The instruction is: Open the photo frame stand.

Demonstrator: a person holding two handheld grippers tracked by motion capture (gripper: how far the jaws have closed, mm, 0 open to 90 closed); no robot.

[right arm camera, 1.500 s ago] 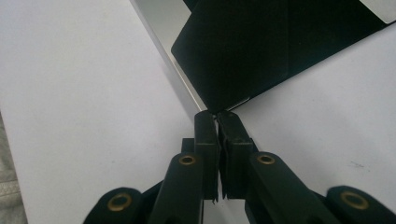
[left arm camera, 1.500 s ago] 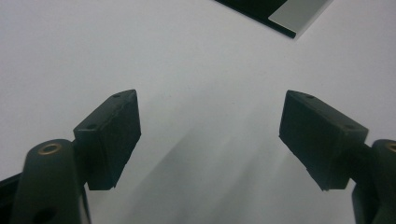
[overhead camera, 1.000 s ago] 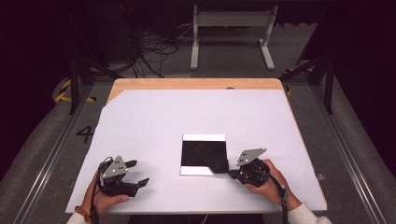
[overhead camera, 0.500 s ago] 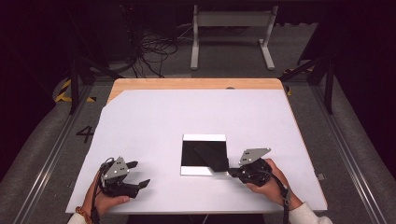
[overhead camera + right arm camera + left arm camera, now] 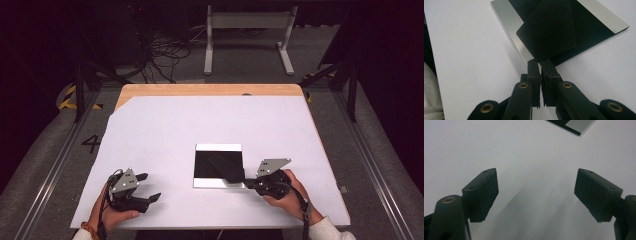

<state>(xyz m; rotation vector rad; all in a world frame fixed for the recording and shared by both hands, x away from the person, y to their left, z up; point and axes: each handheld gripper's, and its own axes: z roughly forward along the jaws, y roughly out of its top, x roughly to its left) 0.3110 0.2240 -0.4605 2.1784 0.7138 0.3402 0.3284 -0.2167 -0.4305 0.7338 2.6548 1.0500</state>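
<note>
nothing has shifted since the earlier frames. right gripper (image 5: 539, 62) fingers pinch the black sheet's (image 5: 549, 30) corner over the silver-edged tray (image 5: 509, 27); lift slowly, keeping it level. left gripper (image 5: 147, 187) fingers stay spread, well left of the tray.

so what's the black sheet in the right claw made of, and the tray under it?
Black sheet: thin, matte, flat and stiff-looking, likely card or plastic; can't tell which. Tray: silver-grey rim with a brushed sheen, probably metal, dark inner face.
</note>
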